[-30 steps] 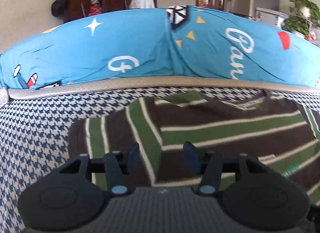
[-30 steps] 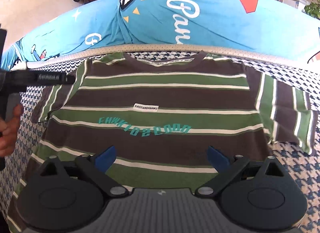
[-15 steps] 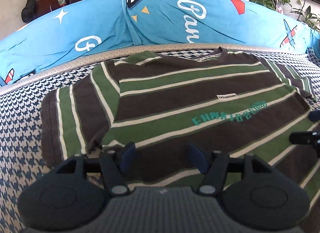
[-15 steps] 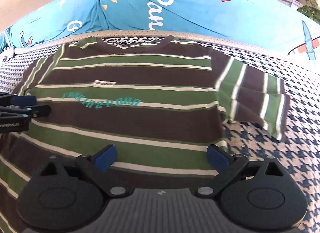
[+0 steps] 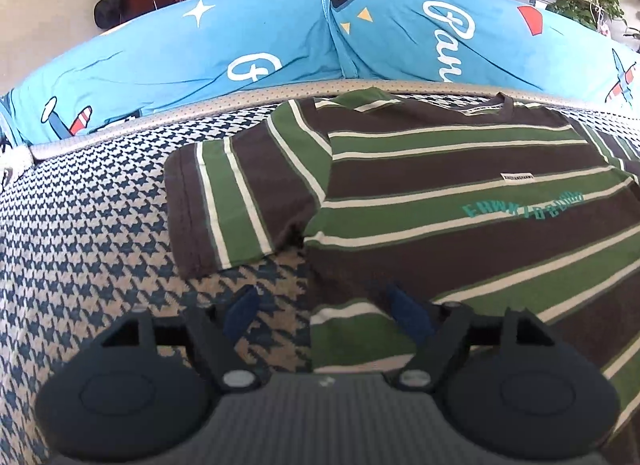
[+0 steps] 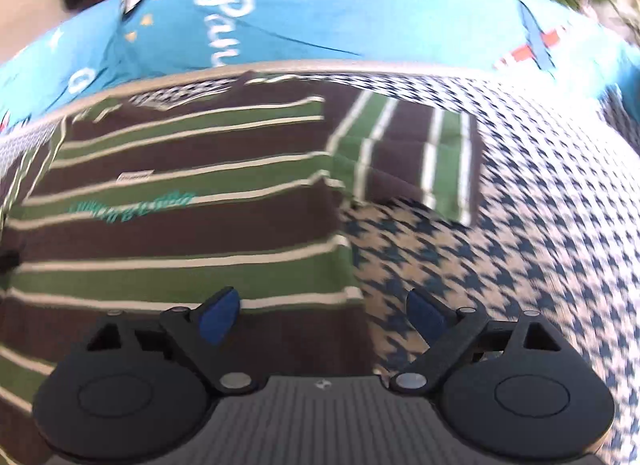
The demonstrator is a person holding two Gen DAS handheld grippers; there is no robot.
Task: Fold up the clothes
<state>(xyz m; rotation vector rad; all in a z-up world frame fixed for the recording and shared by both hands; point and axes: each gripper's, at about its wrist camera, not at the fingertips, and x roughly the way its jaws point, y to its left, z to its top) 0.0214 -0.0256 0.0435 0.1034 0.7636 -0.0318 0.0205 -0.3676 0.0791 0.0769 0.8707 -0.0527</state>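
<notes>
Brown-and-green striped T-shirt lies flat on the houndstooth cover, collar toward the blue cushions. The left gripper has its jaws apart, holding nothing, and the shirt's side edge runs between them. The right gripper stands wide open and empty; the shirt's opposite edge passes between its blue fingertips, with one sleeve ahead.

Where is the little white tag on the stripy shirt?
In the left wrist view the white tag sits on the shirt chest, right of centre, just above the teal letters.
</notes>
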